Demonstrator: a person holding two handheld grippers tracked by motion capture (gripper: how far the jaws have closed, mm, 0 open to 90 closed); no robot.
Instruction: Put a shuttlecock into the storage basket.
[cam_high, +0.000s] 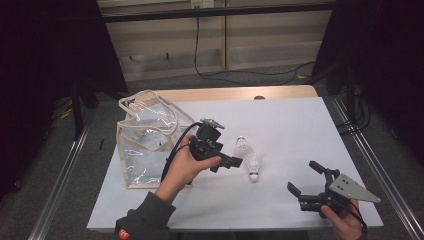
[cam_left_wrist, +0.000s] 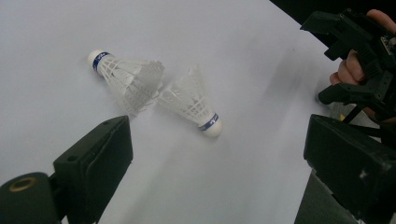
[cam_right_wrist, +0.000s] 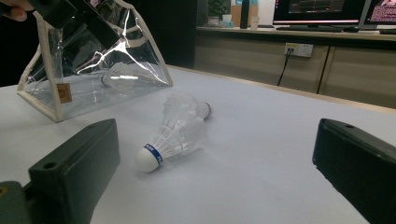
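Worktop (cam_high: 300, 130): white sheet over a wooden top, carrying all items. Clear bag (cam_high: 145, 145): transparent, cream-trimmed, standing at the left of the worktop with its mouth up; the right claw view shows what looks like a shuttlecock already inside. Left claw (cam_high: 231, 162): held above the worktop just right of the bag, jaws spread and empty, aimed rightward and down at the two shuttlecocks; the wrist is cocked and the forearm comes in from the near edge. Right claw (cam_high: 305, 177): low at the near right corner, jaws spread and empty, pointing left toward the same pair but well apart from them. Near shuttlecock (cam_high: 254, 166): lying on its side mid-worktop, just right of the left claw, cork toward the near edge, long axis running near to far. Far shuttlecock (cam_high: 242, 147): lying just beyond it, skirts touching or nearly so, cork pointing away. Judgement: the left claw is much the nearer, so the next pick looks to be its own, across the near shuttlecock's skirt.
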